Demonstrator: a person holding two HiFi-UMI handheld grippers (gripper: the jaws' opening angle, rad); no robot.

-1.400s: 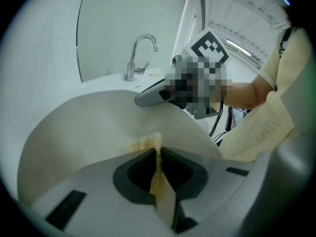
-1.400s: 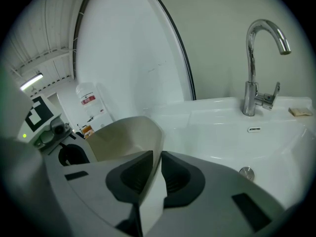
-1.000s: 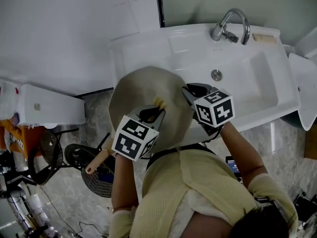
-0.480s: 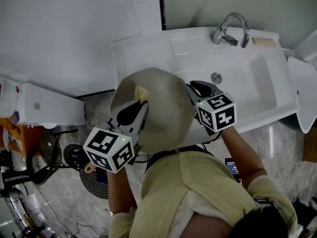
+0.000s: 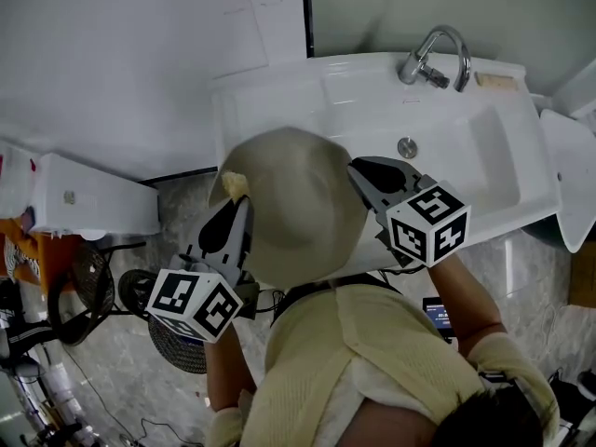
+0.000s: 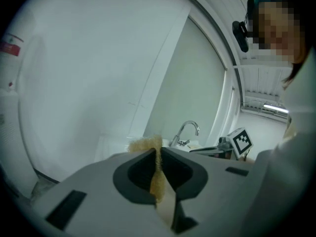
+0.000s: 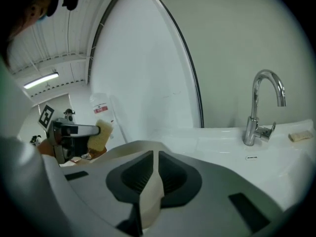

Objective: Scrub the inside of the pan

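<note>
In the head view a round beige pan (image 5: 293,208) is held up in front of the white sink (image 5: 484,170). My right gripper (image 5: 361,171) is shut on the pan's right edge, and in the right gripper view a beige strip of the pan (image 7: 149,189) runs between the jaws (image 7: 154,158). My left gripper (image 5: 238,201) is shut on a yellow sponge (image 5: 233,184) at the pan's left rim. The sponge (image 6: 147,144) pokes out past the left gripper (image 6: 157,153) in its own view. From the right gripper view the sponge (image 7: 101,134) sits off the pan's far edge.
A chrome faucet (image 5: 436,52) and a drain (image 5: 407,147) belong to the sink, with a soap bar (image 5: 495,80) at its back right corner. A white tank (image 5: 88,203) stands at the left. A dark pan with a wooden handle (image 5: 179,307) lies on the floor below.
My left gripper has carried the sponge from the middle of the pan out left to its rim. The right gripper and pan have shifted slightly right.
</note>
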